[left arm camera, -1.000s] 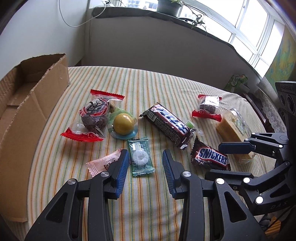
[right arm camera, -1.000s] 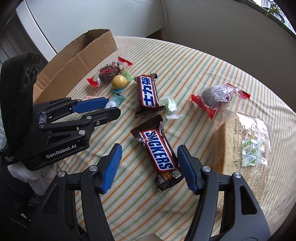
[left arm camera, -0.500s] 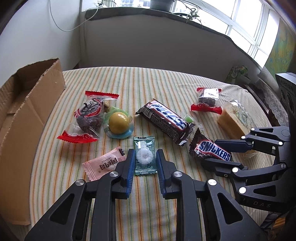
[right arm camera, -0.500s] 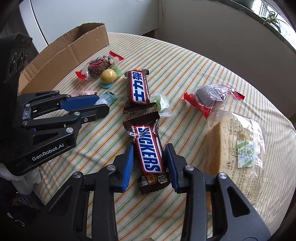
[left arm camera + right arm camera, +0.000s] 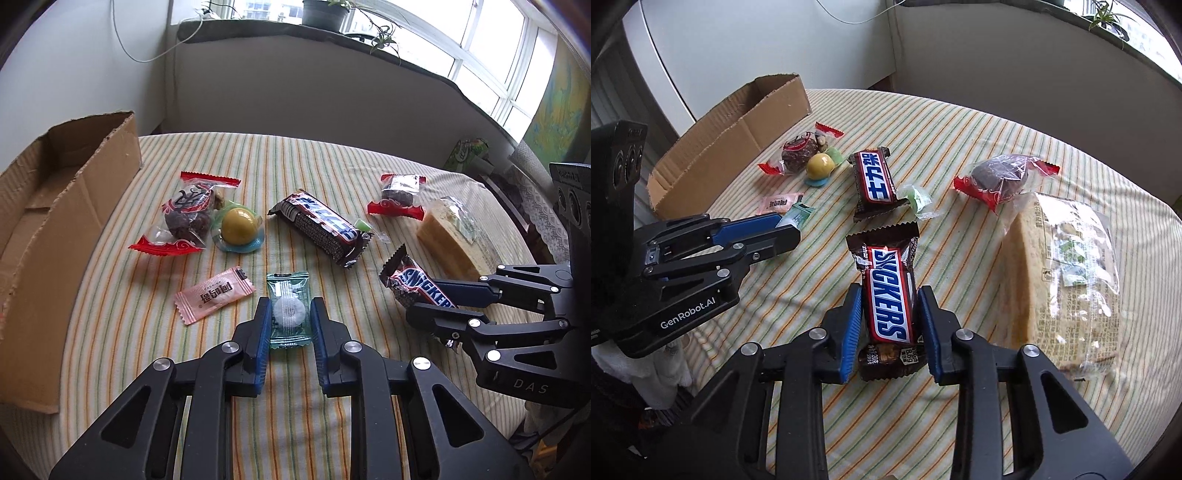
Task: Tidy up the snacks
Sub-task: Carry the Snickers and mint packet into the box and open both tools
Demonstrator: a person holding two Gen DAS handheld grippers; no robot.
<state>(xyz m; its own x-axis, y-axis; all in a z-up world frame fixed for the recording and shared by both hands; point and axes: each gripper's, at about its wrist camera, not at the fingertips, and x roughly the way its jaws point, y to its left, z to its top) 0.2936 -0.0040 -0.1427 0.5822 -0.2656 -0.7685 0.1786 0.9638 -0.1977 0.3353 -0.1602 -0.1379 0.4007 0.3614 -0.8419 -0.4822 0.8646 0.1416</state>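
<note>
- Left wrist view: the left gripper has just been closing its jaws, and the blue pads now press both sides of a small green-wrapped round white candy lying on the striped-cloth counter.
- A pink flat sachet lies just left of it; further back sit a red-edged clear bag of dark dried fruit and a yellow ball sweet in clear wrap.
- An open brown cardboard box stands at the left edge.
- Right wrist view: the right gripper has just been closing its jaws too; they clamp the brown Snickers bar across its width, low over the cloth.
- A second dark chocolate bar with blue lettering lies beyond it, and a clear-wrapped yellow cake slice to the right.
</note>
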